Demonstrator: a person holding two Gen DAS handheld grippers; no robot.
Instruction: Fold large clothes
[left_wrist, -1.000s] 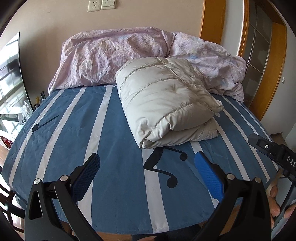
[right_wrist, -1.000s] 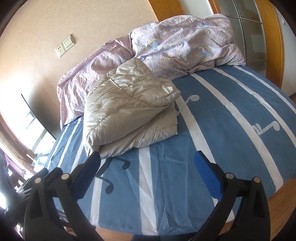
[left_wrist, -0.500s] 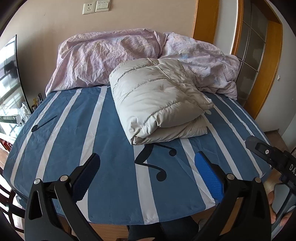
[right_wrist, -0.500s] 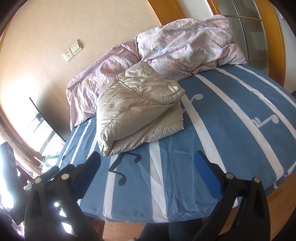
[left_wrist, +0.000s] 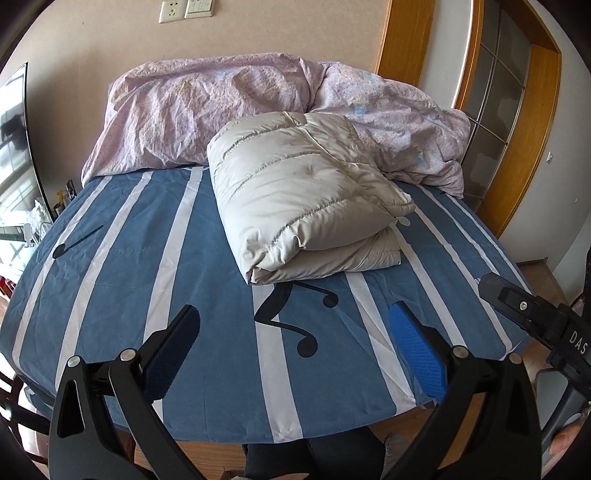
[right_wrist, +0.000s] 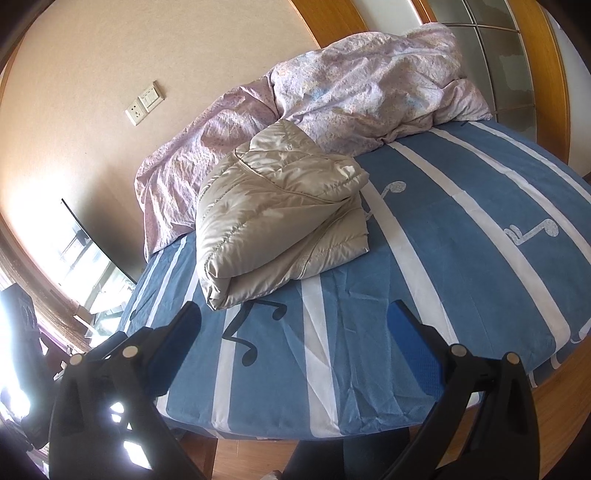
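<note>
The padded beige jacket (left_wrist: 306, 199) lies folded into a compact bundle on the bed (left_wrist: 147, 258) against the pink duvet (left_wrist: 221, 107), so folding looks finished, with left claw (left_wrist: 291, 350) and right claw (right_wrist: 291, 350) both released, empty, near the bed's foot.

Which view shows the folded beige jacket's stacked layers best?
The left wrist view: the folded beige jacket lies nearly centered, its quilted top and its layered front edge evenly lit. The right wrist view shows it from the side, tilted, with glare on the fabric.
</note>
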